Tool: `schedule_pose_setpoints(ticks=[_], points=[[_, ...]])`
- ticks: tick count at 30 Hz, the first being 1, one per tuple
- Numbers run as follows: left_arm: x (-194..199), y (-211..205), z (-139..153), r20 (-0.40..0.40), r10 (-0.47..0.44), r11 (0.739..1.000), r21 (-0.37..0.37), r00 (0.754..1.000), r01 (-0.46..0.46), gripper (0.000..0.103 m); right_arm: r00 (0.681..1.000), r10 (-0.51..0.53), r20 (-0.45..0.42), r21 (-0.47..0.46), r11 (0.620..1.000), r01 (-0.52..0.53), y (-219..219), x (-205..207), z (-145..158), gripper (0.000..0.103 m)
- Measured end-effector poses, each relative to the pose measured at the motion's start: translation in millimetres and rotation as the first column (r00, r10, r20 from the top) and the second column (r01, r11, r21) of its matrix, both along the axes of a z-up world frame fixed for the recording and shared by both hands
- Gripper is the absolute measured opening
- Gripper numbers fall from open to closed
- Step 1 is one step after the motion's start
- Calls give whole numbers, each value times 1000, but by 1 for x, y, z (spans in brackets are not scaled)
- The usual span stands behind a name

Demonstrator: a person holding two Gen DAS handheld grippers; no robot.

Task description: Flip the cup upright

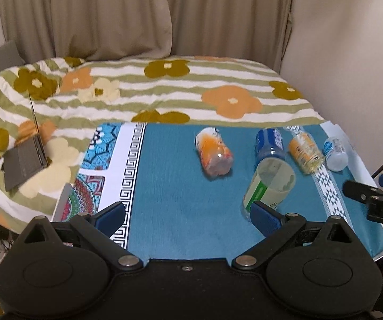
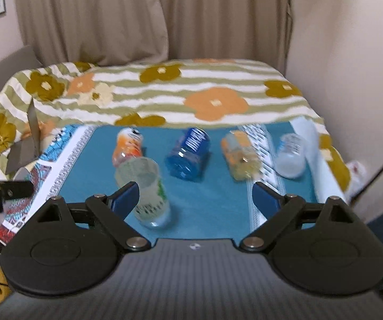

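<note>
I have both tools spread wide and holding nothing. The left tool (image 1: 188, 214) hangs over the near part of the blue cloth (image 1: 180, 186); the right tool (image 2: 195, 196) sits above the same cloth, and its view is somewhat blurred.

One green-labelled cup (image 1: 270, 186) stands upright, mouth up, close in front, just beyond the right finger (image 1: 267, 217) of the left tool. In the right wrist view that same green-labelled cup (image 2: 146, 189) is partly hidden behind that tool's left finger. I judge this one done.

Four cups lie on their sides in a row behind it: the orange cup (image 1: 214, 150), the blue cup (image 1: 268, 142), the yellow cup (image 1: 306, 150) and the clear cup (image 1: 335, 153). They are on the cloth, near its far edge by the flowered bedspread (image 1: 164, 93).

For the next flip I would take the blue cup (image 2: 188, 152) with the right tool, since it lies nearly centred ahead. I would come in across its body, fingers either side of the wall near the middle, squeeze gently because thin plastic may buckle, lift clear of the neighbours, rotate the base down, and set it flat before releasing.
</note>
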State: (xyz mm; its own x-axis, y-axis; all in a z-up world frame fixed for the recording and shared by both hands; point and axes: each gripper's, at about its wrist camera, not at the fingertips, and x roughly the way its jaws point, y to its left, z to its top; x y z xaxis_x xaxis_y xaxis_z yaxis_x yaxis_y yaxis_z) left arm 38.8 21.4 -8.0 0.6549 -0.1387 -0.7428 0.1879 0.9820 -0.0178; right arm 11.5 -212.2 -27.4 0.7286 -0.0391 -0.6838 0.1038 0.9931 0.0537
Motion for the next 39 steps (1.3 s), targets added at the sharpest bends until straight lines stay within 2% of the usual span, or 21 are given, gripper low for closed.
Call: schedule_pose_setpoints(ticks=[6,15,39], points=[[-16,-6,2,29,2,1000,25,1000,-3,102,997,-33,-67,-6,999,33,-16,-15,5,103],[-29,-11,-4,45,-5,999,54,999,3,102,990,-51,-132,4,999,52,-22,-32,-9,103],[-37,-15,1,80,-31,998,60,996,26,102,989,-60,-135,10,998,62,-24,-37,-7,103]])
